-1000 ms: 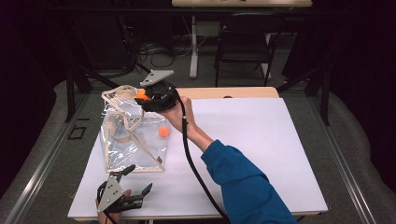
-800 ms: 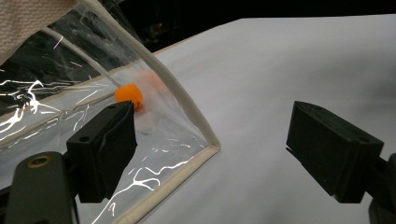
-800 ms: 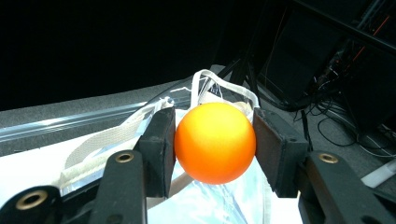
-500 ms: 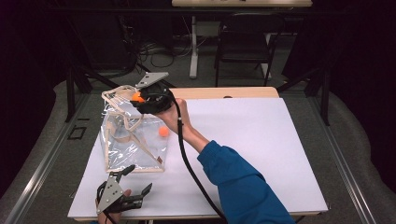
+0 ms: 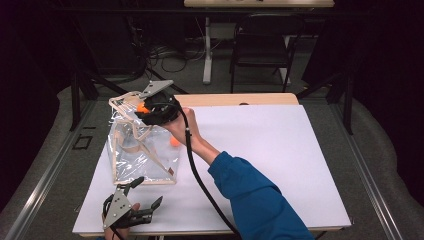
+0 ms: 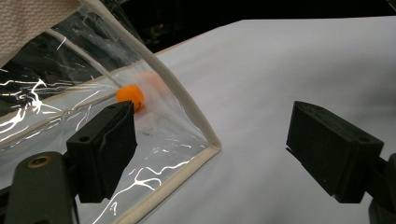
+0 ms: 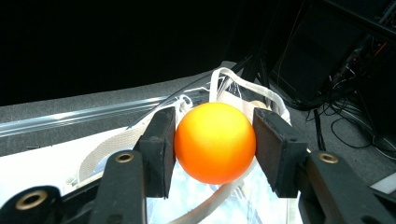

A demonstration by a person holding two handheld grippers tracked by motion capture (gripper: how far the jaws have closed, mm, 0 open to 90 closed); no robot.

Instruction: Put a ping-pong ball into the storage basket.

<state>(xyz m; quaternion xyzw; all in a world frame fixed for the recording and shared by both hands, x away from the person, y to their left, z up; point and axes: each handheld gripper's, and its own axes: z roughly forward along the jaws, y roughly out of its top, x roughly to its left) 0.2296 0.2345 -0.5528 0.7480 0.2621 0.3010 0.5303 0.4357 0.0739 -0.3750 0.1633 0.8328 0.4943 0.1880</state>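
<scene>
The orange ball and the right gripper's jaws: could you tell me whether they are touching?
Touching. In the right gripper view, the orange ball sits clamped in the right gripper, both black pads pressed flat against its sides with no gap, above the clear bag.

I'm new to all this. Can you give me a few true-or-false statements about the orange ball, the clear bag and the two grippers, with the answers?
1. The right gripper is clamped on an orange ball. True.
2. The left gripper is squeezing the bag's corner. False: its jaws stand open near the corner of the clear bag, pressing on nothing.
3. The held ball is above the top opening of the bag. True: the high view shows the ball at the bag's upper rim.
4. The bag is empty. False: a small orange thing already lies inside it.
5. The bag stands on the white table top. True.
6. The person wears a red sleeve. False: the sleeve is blue.
</scene>
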